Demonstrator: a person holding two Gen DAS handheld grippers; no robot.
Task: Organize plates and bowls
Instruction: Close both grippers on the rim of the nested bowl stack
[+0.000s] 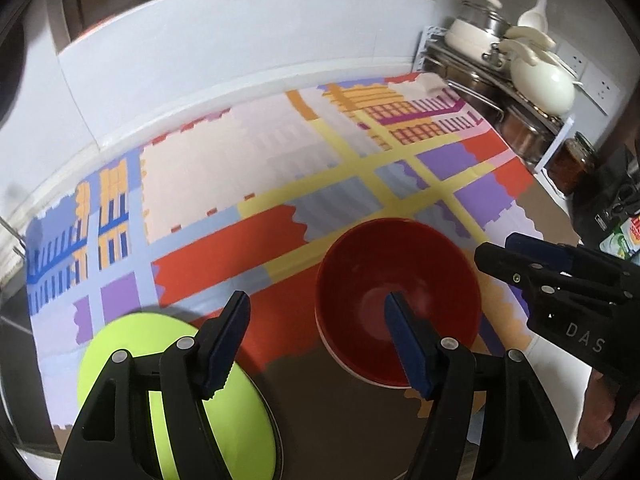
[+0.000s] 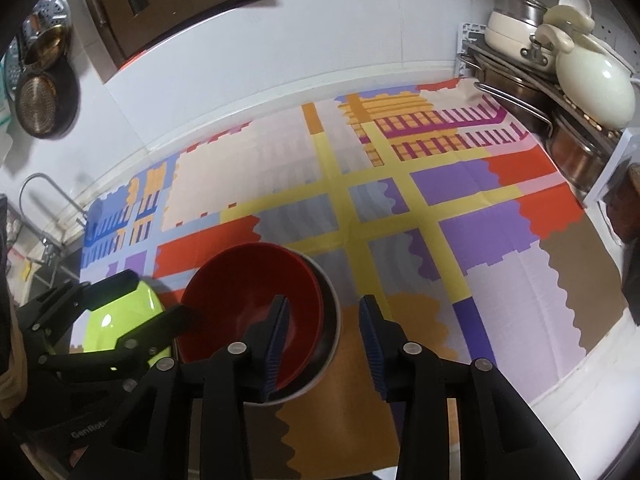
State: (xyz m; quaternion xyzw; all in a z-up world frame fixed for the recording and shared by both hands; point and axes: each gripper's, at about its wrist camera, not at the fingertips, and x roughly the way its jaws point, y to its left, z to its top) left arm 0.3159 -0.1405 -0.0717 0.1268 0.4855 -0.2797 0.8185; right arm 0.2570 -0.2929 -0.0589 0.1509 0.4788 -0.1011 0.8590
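Left wrist view: my left tool gapes, holding nothing.
Surface: patterned cloth.
Green plate: near edge, left.
Red bowl: nested in 1 grey bowl.
Right tool: apart, empty.
Risk: my left finger could tip the stack.

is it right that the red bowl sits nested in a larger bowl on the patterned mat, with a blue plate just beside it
Not quite: the plate beside the red bowl is lime green, not blue, as the left wrist view shows. The red bowl does sit nested in a larger bowl on the patterned mat.
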